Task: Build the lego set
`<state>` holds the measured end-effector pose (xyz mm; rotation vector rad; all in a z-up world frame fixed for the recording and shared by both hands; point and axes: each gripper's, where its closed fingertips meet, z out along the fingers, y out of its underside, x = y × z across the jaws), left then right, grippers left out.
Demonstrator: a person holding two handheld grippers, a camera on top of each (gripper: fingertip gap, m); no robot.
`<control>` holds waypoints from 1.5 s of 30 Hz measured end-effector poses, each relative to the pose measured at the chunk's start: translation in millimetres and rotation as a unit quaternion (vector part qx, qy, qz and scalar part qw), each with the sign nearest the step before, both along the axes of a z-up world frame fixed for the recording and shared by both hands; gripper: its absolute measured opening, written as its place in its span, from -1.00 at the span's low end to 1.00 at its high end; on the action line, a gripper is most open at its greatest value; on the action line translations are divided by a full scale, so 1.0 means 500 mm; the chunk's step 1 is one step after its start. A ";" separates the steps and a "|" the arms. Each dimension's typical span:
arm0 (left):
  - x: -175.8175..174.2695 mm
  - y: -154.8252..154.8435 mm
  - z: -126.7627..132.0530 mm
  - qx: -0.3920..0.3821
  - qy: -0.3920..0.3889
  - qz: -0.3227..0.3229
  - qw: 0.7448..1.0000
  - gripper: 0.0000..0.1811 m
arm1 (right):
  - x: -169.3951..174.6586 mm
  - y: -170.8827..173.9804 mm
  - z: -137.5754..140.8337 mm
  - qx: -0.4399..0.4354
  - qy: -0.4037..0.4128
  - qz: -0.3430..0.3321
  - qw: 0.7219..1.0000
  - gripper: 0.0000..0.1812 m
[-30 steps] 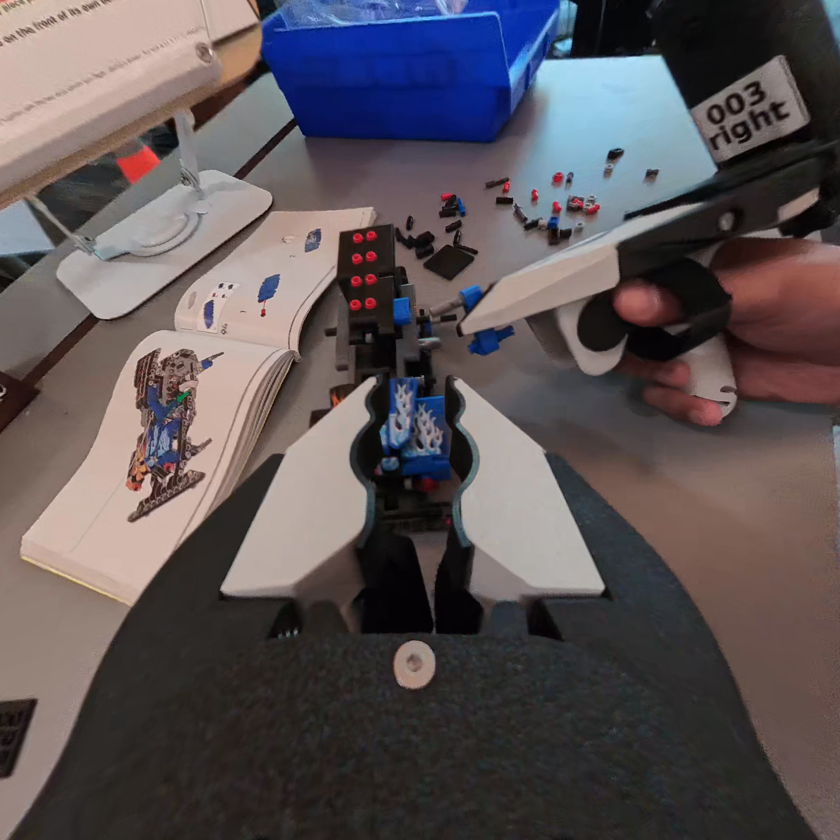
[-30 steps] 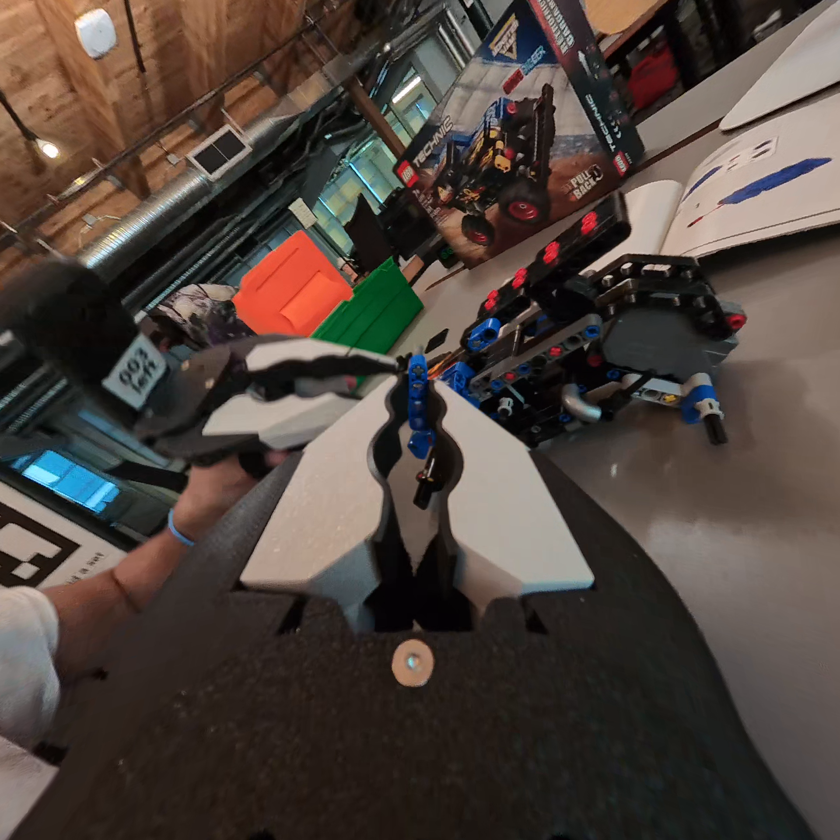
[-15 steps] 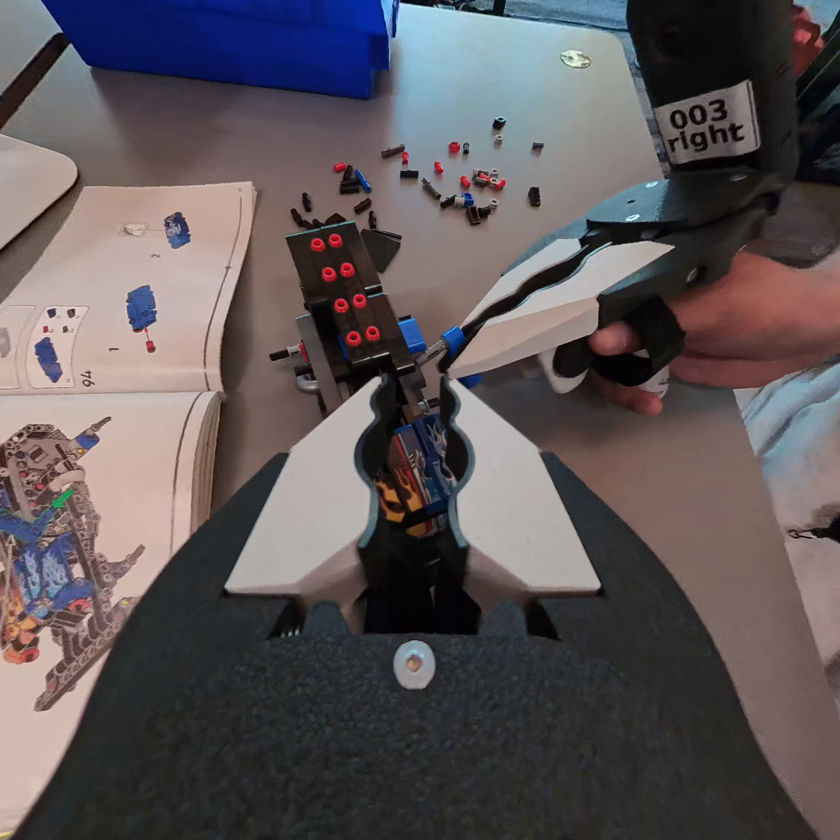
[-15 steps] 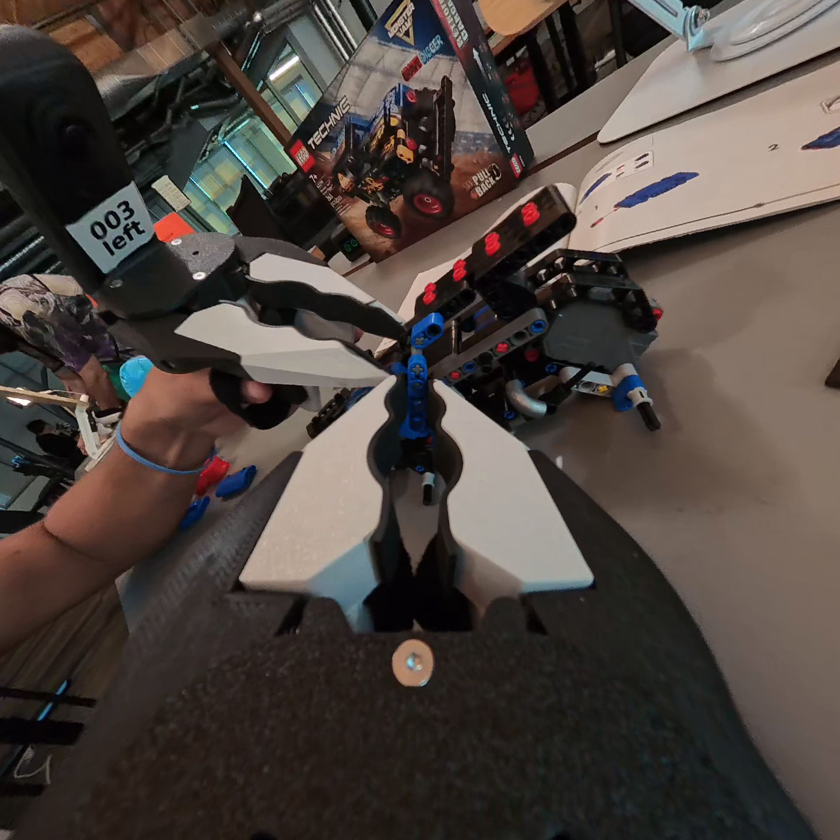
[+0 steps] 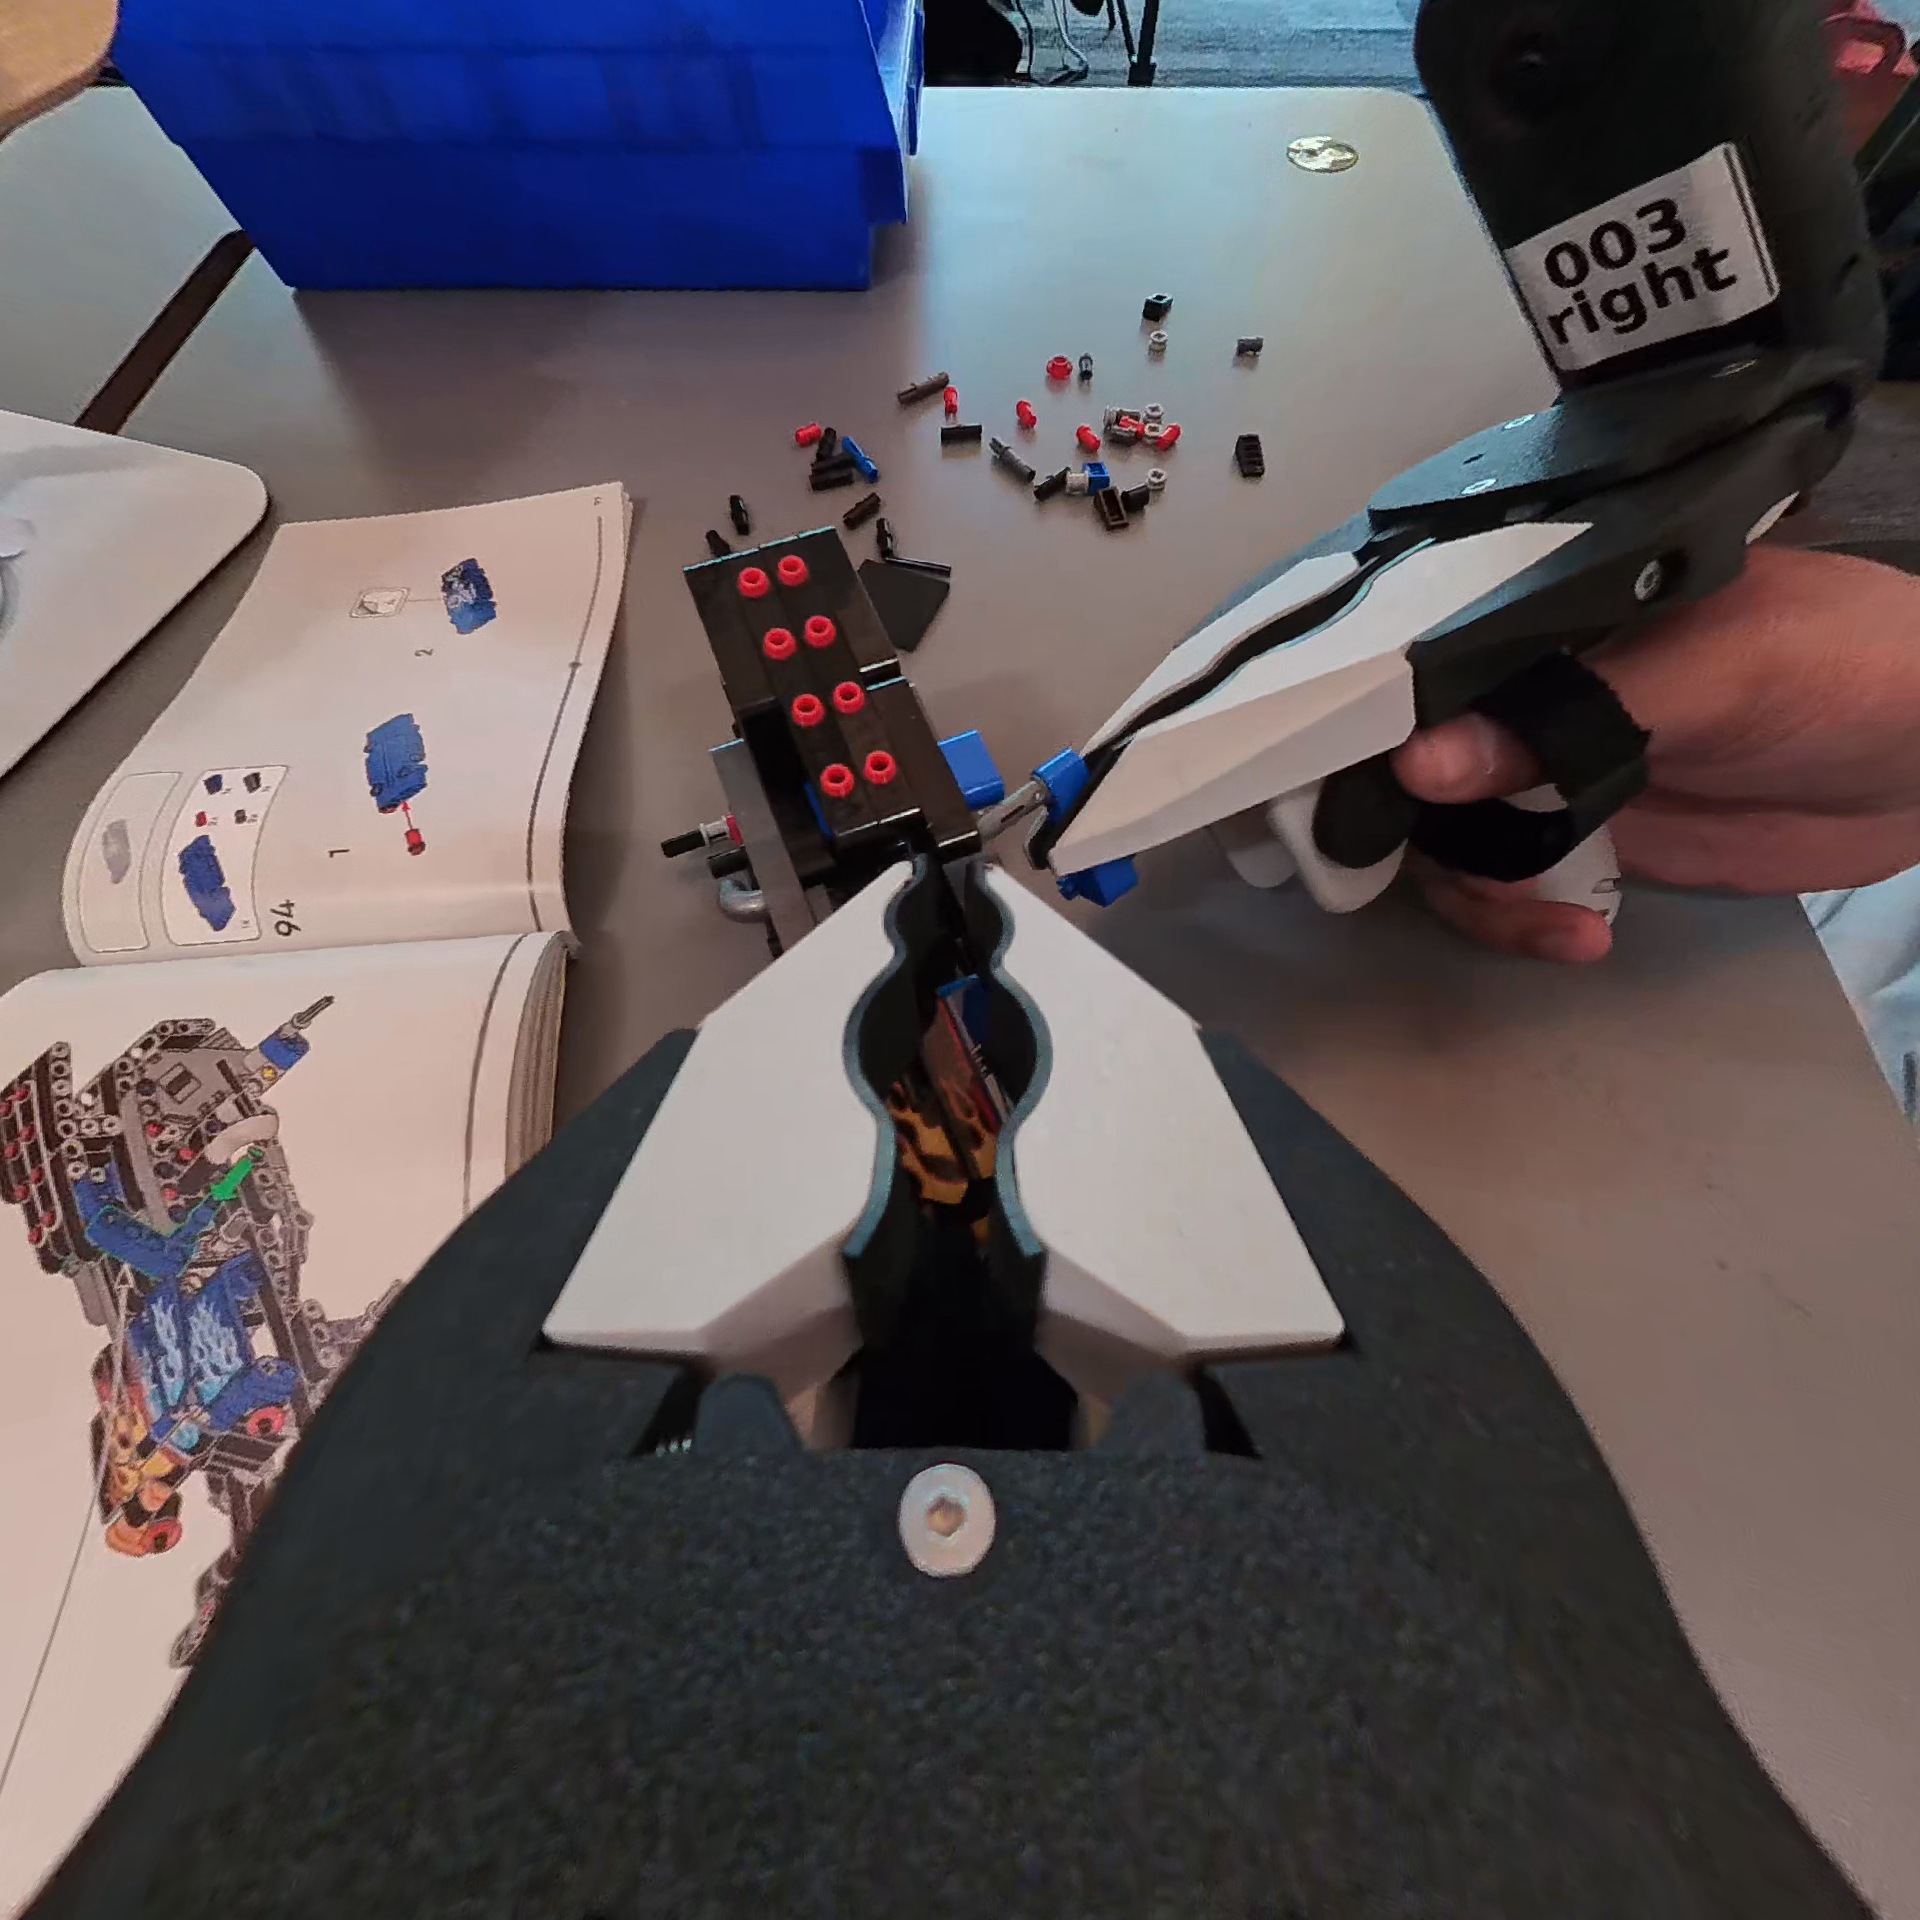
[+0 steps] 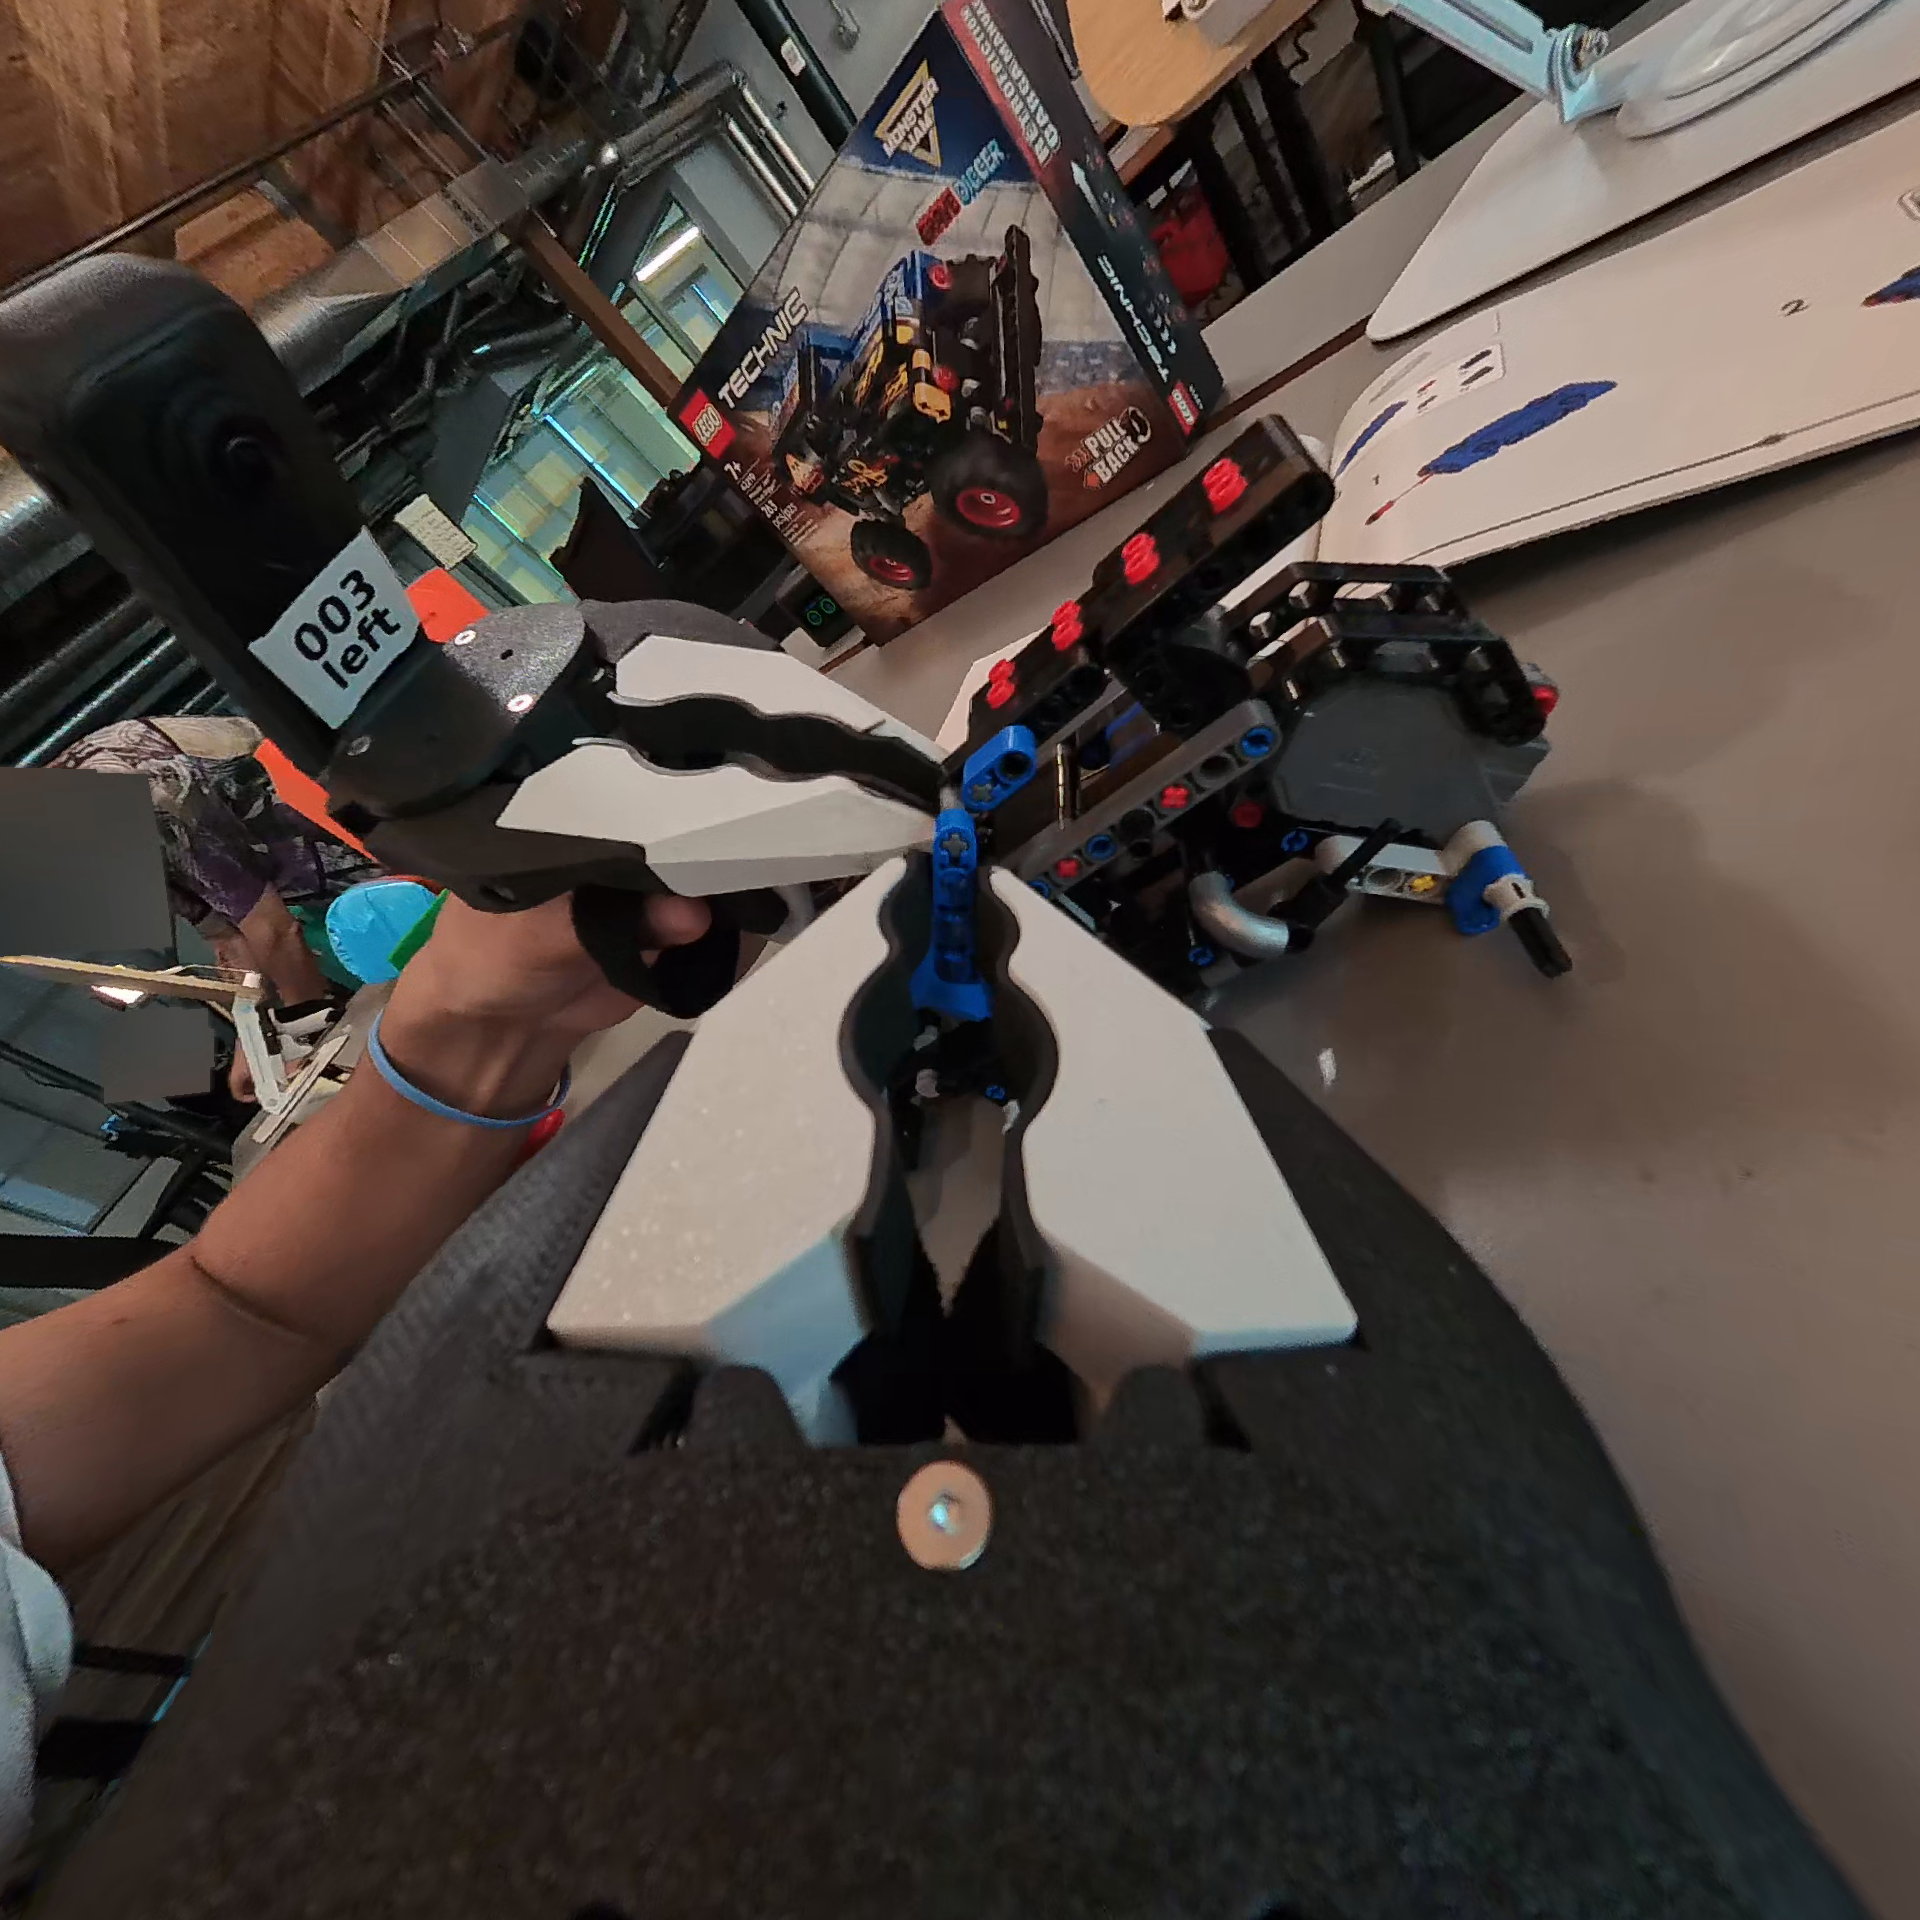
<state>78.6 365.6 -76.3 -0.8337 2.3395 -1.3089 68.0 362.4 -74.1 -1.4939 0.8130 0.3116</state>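
The partly built lego truck point(image 5: 821, 686), black with red pins, lies on the grey table point(image 5: 1455, 1195). My left gripper point(image 5: 948, 873) is shut on its near end, with a flame-stickered panel point(image 5: 951, 1101) between the fingers. My right gripper point(image 5: 1049, 821) comes in from the right, shut on a blue beam piece point(image 5: 1060, 774) that touches the truck's side beside my left fingertips. In the right wrist view the right gripper point(image 6: 951, 878) clamps the blue beam point(image 6: 951, 914) upright, the left gripper point(image 6: 930, 795) is just beyond it, and the truck point(image 6: 1351, 748) lies behind.
An open instruction booklet point(image 5: 343, 727) lies left of the truck. Several small loose pieces point(image 5: 1091, 436) are scattered behind it, before a blue bin point(image 5: 540, 135). A white stand base point(image 5: 104, 540) is at the far left. The set's box point(image 6: 966, 353) stands across the table. My left and right fingertips are right by each other.
My left gripper has swung its view rightward and turned the truck in its grip. My right gripper has brought the blue beam in from the right until it meets the truck's side.
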 end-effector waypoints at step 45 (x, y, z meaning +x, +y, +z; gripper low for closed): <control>-0.005 -0.029 -0.011 0.112 -0.062 0.025 0.991 -0.49 | -0.003 0.011 -0.010 -0.006 0.139 0.134 0.981 -0.93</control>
